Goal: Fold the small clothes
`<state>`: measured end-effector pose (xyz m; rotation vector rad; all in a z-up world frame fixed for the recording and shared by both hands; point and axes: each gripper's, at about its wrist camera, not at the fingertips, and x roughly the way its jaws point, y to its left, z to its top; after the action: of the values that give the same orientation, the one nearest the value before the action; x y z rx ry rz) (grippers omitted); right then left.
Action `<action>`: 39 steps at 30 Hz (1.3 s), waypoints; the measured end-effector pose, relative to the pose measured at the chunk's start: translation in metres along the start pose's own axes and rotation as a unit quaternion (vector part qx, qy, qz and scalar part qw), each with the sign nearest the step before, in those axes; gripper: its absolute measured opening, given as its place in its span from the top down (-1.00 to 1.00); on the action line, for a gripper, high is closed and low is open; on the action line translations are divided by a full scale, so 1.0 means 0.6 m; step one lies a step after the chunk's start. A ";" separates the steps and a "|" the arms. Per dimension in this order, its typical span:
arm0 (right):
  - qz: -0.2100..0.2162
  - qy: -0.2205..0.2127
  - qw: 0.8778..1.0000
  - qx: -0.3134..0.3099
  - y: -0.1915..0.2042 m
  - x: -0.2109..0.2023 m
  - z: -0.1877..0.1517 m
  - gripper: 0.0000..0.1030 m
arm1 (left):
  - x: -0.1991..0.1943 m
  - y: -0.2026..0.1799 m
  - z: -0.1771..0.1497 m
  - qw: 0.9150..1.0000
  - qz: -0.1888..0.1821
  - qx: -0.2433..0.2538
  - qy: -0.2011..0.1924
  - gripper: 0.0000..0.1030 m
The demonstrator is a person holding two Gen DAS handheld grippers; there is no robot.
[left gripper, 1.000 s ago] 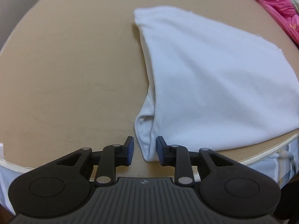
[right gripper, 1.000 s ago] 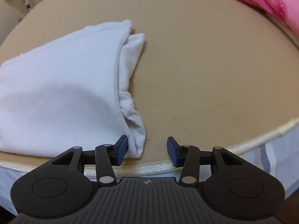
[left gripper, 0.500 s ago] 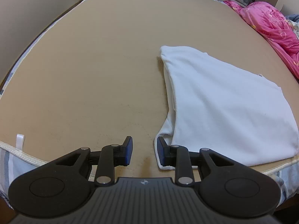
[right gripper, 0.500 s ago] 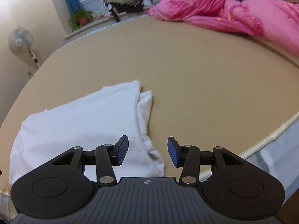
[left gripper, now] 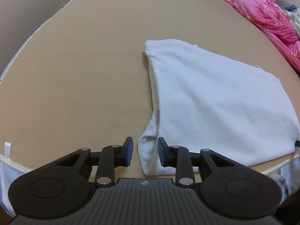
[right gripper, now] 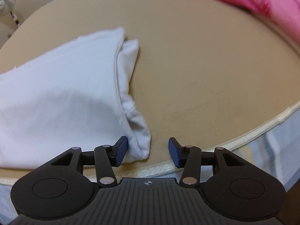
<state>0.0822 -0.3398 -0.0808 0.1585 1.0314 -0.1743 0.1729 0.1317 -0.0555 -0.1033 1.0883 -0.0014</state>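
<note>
Soft matt white cloth garment [left gripper: 215,101] lies on smooth tan mattress [left gripper: 84,65].

We see a tan mattress [left gripper: 84,65] filling most of both views, its cream piped edge [right gripper: 262,127] curving at five o'clock. A pink quilt [left gripper: 268,16] lies bunched at two o'clock. A white fan [right gripper: 5,1] stands by the wall at ten o'clock.

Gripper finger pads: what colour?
Blue pads on black arms of the right hand-held gripper; clearest in the right wrist view.
</note>
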 end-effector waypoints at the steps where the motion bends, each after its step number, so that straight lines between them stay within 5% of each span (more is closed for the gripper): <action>1: -0.003 -0.015 1.000 0.000 0.002 -0.010 0.000 0.04 | 0.000 -0.001 0.001 1.000 -0.001 0.000 0.000 0.39; 7: -0.010 -0.092 0.995 -0.023 0.006 -0.064 -0.002 0.03 | 0.006 -0.002 0.001 1.000 0.001 -0.002 0.004 0.39; 30: -0.001 -0.107 0.994 -0.016 -0.002 -0.070 0.004 0.03 | 0.019 -0.007 -0.002 1.000 0.007 -0.002 0.007 0.39; 34: -0.001 -0.110 0.994 -0.017 -0.002 -0.072 0.005 0.03 | 0.016 0.011 0.002 0.999 -0.017 -0.035 0.006 0.36; 39: 0.003 -0.113 0.994 -0.010 -0.005 -0.073 0.009 0.03 | 0.017 0.052 0.007 0.989 -0.084 -0.117 0.015 0.01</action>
<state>0.0639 -0.3407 -0.0405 0.1211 0.8075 -0.1723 0.1801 0.1625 -0.0653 -0.4072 1.1049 -0.0267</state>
